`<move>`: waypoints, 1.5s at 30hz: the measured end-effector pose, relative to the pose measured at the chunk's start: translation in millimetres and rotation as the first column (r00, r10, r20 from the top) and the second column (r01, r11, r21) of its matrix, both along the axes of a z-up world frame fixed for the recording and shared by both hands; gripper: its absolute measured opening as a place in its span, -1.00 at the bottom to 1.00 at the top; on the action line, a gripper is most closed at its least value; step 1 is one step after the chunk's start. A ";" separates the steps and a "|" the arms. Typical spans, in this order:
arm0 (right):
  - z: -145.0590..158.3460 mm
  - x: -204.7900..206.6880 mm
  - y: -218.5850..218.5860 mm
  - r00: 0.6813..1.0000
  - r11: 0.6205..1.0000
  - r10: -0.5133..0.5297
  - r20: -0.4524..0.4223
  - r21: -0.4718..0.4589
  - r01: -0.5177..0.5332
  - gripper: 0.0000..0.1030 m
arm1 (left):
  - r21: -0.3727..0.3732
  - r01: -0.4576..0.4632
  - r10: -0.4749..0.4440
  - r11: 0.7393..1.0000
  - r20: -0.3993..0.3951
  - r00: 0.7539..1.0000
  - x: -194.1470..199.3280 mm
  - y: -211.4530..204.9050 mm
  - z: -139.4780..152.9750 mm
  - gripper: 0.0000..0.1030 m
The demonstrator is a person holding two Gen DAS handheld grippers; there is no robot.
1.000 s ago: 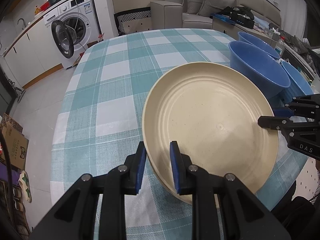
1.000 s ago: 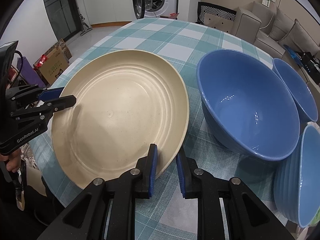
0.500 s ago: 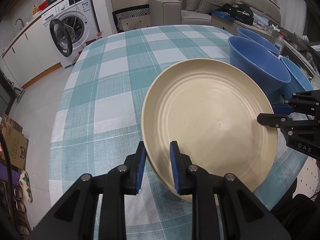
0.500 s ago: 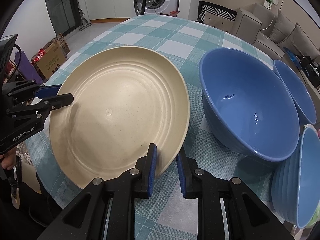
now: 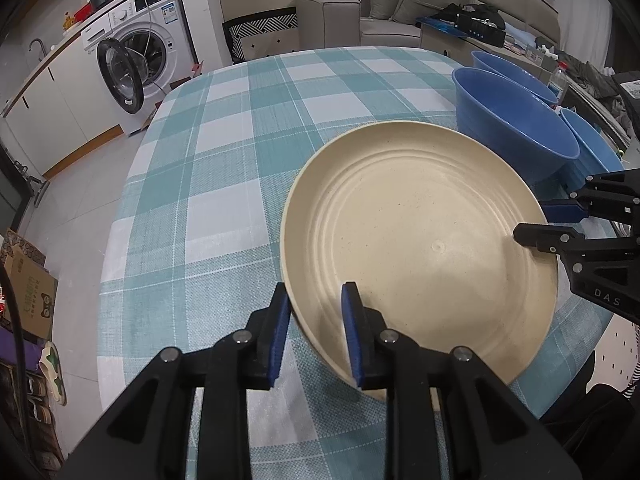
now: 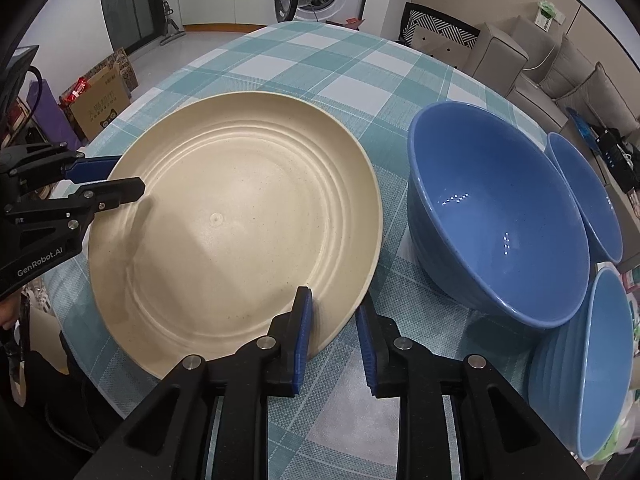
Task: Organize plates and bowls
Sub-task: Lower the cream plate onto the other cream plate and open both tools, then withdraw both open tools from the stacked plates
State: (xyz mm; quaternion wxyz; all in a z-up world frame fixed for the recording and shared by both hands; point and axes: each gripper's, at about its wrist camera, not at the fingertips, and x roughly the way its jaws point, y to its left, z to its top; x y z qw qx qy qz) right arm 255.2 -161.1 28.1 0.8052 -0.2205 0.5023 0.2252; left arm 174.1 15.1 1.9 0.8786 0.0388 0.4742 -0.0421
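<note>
A large cream plate is held above the checked tablecloth by both grippers. My left gripper is shut on the plate's near rim in the left wrist view. My right gripper is shut on the opposite rim of the cream plate. Each gripper shows in the other's view: the right gripper at the plate's right edge, the left gripper at its left edge. A big blue bowl stands right of the plate, with two more blue bowls beside it.
The round table carries a teal and white checked cloth. A washing machine with its door open stands at the far left, a sofa behind the table. A cardboard box sits on the floor.
The plate, held by both grippers, has drifted back toward me and away from the blue bowls, rising a little. Both grips are unchanged.
</note>
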 end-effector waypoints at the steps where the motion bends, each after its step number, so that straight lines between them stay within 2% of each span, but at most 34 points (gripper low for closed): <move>1: -0.4 0.2 0.1 1.000 1.000 0.001 0.001 -0.004 -0.001 -0.55 | -0.002 0.000 0.000 1.000 0.000 1.000 -0.1 0.4 -0.1 -0.55; 8: -5.1 1.3 3.8 1.000 1.000 0.018 -0.006 -0.020 -0.018 -0.49 | 0.002 0.007 -0.007 1.000 -0.010 1.000 0.3 0.4 -3.0 -0.46; 23: -9.0 -2.1 9.5 0.998 0.998 0.056 -0.008 -0.029 -0.056 -0.14 | -0.003 0.015 -0.016 1.000 -0.025 1.000 1.4 -0.8 -7.2 -0.27; 26: -8.1 -1.3 7.1 0.999 0.998 0.051 -0.007 -0.022 -0.052 -0.03 | -0.010 0.016 -0.016 1.000 -0.026 1.000 1.8 -0.4 -7.0 -0.24; 29: -5.8 -1.1 4.6 0.999 0.999 0.045 -0.002 -0.013 -0.045 0.10 | -0.016 0.022 -0.022 1.000 -0.021 1.000 1.8 -1.4 -5.6 -0.08; 30: -4.9 -0.7 3.8 0.999 0.999 0.043 0.000 -0.010 -0.043 0.19 | -0.016 0.023 -0.024 1.000 -0.016 1.000 1.8 -1.9 -4.5 -0.02; 36: 0.7 0.5 1.1 0.999 0.999 0.033 0.011 0.018 -0.034 0.52 | -0.028 0.009 -0.009 1.000 -0.005 1.000 2.4 1.9 0.3 0.04; 41: 3.3 1.3 0.7 0.999 0.999 0.031 0.017 0.035 -0.032 0.60 | -0.044 -0.020 0.020 0.999 0.004 1.000 3.2 10.2 2.4 0.13; 43: 4.6 1.4 1.1 0.999 0.999 0.030 0.025 0.038 -0.031 0.72 | -0.047 -0.031 0.032 0.998 0.016 0.999 2.7 13.2 4.0 0.32; 45: 7.3 1.0 1.5 0.999 0.999 0.031 0.040 0.043 -0.032 0.80 | -0.052 -0.037 0.039 0.998 0.029 0.999 2.5 15.2 6.4 0.42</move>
